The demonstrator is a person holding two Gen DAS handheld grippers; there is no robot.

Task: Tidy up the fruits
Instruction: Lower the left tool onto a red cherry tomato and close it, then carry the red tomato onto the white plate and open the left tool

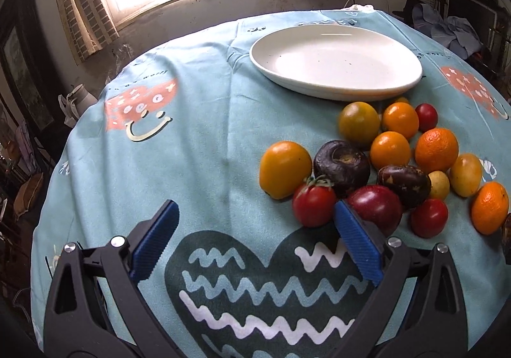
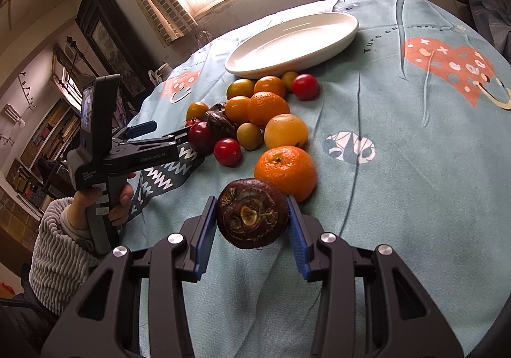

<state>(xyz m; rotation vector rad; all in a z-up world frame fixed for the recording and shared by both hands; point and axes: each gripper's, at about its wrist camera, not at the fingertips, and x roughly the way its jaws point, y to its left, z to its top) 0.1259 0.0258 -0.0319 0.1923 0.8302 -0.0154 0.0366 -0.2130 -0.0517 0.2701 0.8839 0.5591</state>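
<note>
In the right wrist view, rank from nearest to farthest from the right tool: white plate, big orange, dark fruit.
1. Dark fruit: clamped between the right tool's fingers.
2. Big orange: just beyond, slightly right.
3. White plate: far end, past the pile.

The black left gripper with blue ribbed pads hangs spread wide, gripped from below by a hand in a ribbed grey sleeve. The matching right gripper is clamped, both pads pressing inward.
</note>
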